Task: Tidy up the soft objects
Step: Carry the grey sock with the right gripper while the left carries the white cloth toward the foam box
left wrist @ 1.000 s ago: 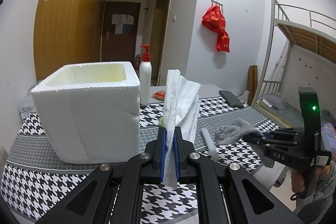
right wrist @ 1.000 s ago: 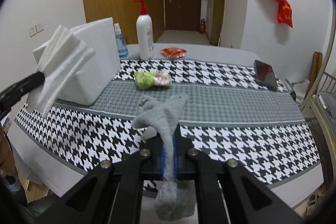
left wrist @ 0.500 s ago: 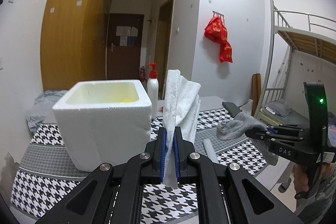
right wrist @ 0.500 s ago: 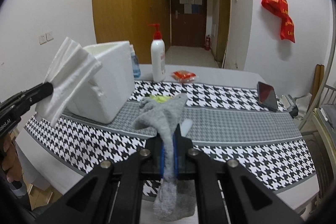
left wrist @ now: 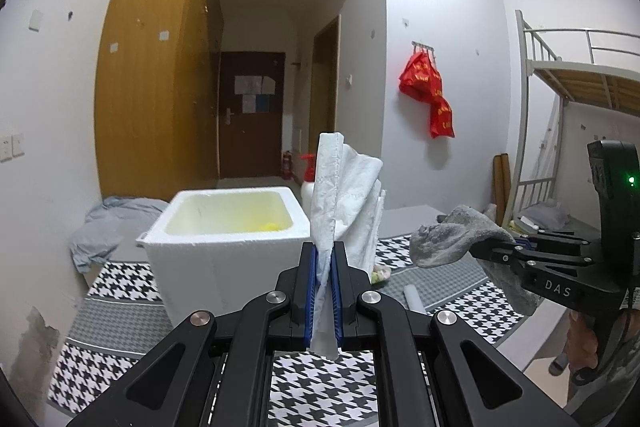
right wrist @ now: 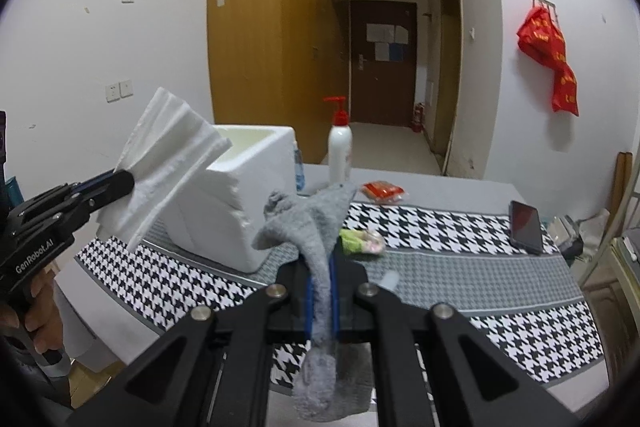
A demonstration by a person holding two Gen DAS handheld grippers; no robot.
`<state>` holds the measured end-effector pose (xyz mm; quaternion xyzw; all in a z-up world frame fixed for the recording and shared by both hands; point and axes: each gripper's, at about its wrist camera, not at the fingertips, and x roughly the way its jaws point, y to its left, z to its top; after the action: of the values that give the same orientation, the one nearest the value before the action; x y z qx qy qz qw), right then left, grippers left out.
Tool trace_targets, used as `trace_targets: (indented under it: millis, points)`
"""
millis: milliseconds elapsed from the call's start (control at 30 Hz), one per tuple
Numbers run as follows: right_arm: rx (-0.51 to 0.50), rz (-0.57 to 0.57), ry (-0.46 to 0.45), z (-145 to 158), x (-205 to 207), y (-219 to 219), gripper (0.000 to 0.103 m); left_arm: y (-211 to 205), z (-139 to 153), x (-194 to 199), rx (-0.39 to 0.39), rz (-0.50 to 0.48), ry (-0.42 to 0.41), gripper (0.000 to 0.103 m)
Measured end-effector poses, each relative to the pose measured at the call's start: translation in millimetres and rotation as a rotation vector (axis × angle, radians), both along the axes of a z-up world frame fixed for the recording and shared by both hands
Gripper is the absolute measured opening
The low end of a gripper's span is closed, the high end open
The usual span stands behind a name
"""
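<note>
Tissue, white and folded, is being clamped by the left gripper, whose blue pads are being pressed flat against its lower edge while the rest is being fanned upward above the fingertips. Just beyond and to the left of those fingers, an open white foam box is being shown on the houndstooth tablecloth, with something small and yellow inside it. In the right wrist view the same tissue is being held up at the near corner of the box by the left gripper. Further right, a grey sock is being pinched by the right gripper; its cuff is being draped forward past the fingertips and its toe is being left to hang behind the pads. Ahead of these fingers a small green and pink bundle is lying on the cloth, a pump bottle is standing beyond it, and a phone is lying well off to the right. From the left wrist view, the sock and right gripper are being seen to the right of the tissue, apart from it.
</note>
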<state>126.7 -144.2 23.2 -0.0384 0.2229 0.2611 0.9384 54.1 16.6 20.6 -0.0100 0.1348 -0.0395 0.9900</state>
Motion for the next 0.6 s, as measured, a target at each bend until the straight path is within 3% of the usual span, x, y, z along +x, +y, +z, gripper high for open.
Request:
trace_targets:
  millis: [600]
  points:
    - [0.019, 0.138, -0.048, 20, -11, 44, 0.009, 29, 9, -22, 0.011, 0.123, -0.038, 0.008]
